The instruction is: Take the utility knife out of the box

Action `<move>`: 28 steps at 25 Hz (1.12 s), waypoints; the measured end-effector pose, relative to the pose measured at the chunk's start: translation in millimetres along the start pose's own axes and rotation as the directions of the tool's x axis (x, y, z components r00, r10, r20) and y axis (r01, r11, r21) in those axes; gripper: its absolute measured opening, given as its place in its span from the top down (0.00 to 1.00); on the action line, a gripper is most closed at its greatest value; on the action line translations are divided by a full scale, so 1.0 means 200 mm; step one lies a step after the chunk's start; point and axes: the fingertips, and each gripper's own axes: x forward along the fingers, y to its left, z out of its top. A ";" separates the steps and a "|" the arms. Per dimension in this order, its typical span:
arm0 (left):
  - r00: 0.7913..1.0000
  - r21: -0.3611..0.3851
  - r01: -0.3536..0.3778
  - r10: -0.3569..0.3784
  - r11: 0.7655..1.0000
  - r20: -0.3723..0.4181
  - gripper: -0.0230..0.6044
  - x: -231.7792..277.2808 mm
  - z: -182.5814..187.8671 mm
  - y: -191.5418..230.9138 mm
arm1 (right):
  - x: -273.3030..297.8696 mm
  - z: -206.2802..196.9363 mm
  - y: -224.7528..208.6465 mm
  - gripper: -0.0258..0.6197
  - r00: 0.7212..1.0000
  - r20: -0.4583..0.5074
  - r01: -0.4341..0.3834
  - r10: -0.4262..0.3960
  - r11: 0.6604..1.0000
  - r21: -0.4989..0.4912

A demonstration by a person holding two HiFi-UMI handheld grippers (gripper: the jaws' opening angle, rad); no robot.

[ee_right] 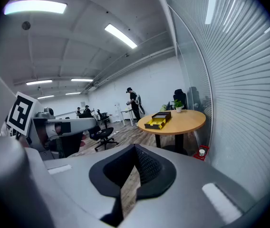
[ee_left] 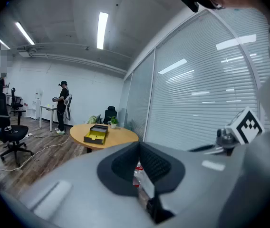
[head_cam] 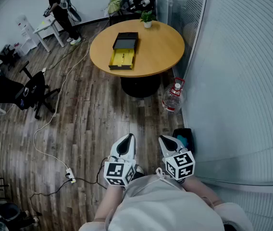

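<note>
1. Faintly, the utility knife (head_cam: pixel 123 57) is seen as a slim streak lying in the yellow tray (head_cam: pixel 115 62) of the box (head_cam: pixel 132 52). It is too small in every view for blade or handle to be made out.
2. Its long axis appears to run along the tray's length, away from the person and roughly up and down in the head view. Which end leads cannot be told.
3. The box is laid open, with the yellow tray nearer the person. The black lid (head_cam: pixel 126 40) lies just behind the tray, edge to edge with it.
4. The box is set on the left part of a round wooden table (head_cam: pixel 165 47). A small potted plant (head_cam: pixel 147 18) stands at the table's far edge, apart from the box.
5. A clear water bottle with a red cap (head_cam: pixel 173 99) is seen on the plank floor (head_cam: pixel 93 119) beside the table's dark foot. It is close to the wall of blinds.
6. The left gripper (head_cam: pixel 128 138) and the right gripper (head_cam: pixel 164 139) are held side by side, low and close to the person's body. Both are well apart from the table.
7. The left gripper's jaws are closed together with nothing between them. The right gripper's jaws are likewise brought together and empty.
8. Farther off to the left, a black office chair (head_cam: pixel 28 91) and a white cable (head_cam: pixel 59 93) are seen on the floor. Another person (head_cam: pixel 59 11) stands by a small white table (head_cam: pixel 47 28).
</note>
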 end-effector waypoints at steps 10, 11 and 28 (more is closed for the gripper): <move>1.000 -0.006 -0.005 0.005 1.000 0.008 0.95 0.00 0.01 0.13 | 0.09 0.01 0.05 0.96 1.000 -0.001 0.010 -0.010 1.000 0.000; 1.000 -0.007 -0.003 0.003 1.000 0.008 0.95 0.00 0.01 0.14 | 0.10 0.02 0.06 0.96 1.000 0.001 0.013 -0.013 1.000 0.006; 0.998 -0.060 -0.064 0.064 0.996 -0.017 0.95 -0.09 -0.07 0.78 | 0.58 -0.01 0.33 0.96 0.998 -0.059 0.030 -0.026 0.998 0.063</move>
